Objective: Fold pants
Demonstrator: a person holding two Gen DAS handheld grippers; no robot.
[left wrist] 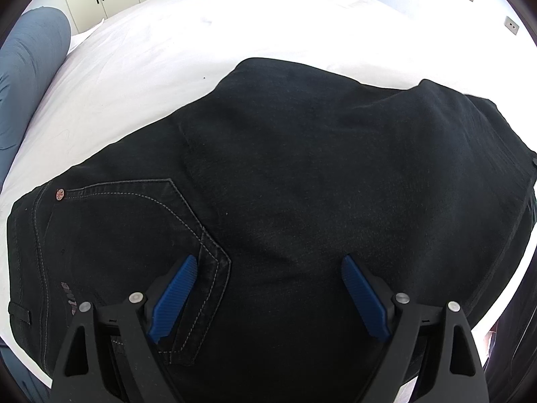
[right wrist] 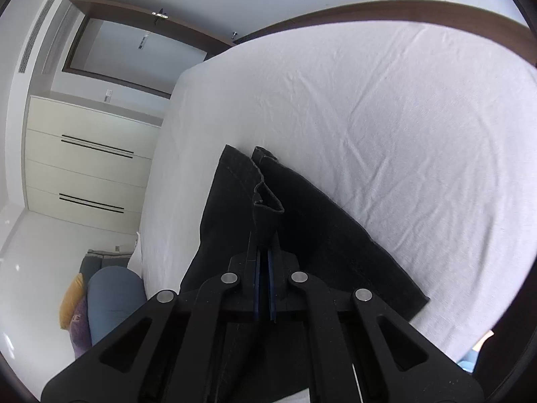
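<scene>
On the far left of the left wrist view a grey-blue pillow (left wrist: 30, 67) lay at the edge of the bed (left wrist: 167, 50), clear of the work. The black pants (left wrist: 285, 184) were spread on the white sheet, waist end to the left with the stitched back pocket (left wrist: 161, 228) and a copper rivet (left wrist: 59, 193) showing, and a layer of leg cloth lay doubled over the seat, which looked like a first fold laid down. The left gripper (left wrist: 268, 295) hovered low over that doubled part, tilted forward and down, its blue fingers (left wrist: 176, 295) spread wide and grasping nothing; it seemed poised to press or pin the fabric, though I could not tell if it touched.

In the right wrist view a cream dresser (right wrist: 90, 158) stood left of the bed, with cushions on the floor below. The right gripper (right wrist: 264, 252) was clenched on a pinch of leg hem, raised above the sheet and angled along the leg, likely to carry that end over. The rest of the leg trailed flat toward the right.
</scene>
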